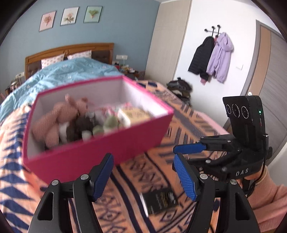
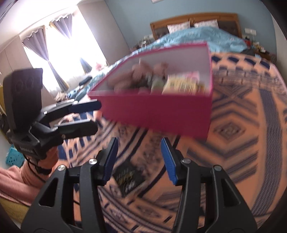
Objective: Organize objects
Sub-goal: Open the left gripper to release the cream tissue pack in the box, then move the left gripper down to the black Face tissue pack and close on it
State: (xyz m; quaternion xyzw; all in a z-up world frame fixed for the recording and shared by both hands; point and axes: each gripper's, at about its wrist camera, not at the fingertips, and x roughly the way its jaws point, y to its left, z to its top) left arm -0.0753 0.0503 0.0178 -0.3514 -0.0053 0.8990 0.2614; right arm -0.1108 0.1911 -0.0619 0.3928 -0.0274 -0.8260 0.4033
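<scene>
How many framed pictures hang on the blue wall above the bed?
3, in a row above the wooden headboard: a pink one on the left, a white one in the middle, a green one on the right. More may hang outside the view.

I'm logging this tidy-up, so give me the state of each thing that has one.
Pink cardboard box: lidless, filled with soft toys, on the bed.
Flat black booklet: lying outside the box on the blanket.
Left gripper: open, empty.
Right gripper: open, empty.

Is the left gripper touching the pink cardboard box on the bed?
Apart. The left wrist view shows the left gripper open and empty, with patterned blanket between its fingers and the pink cardboard box.
</scene>
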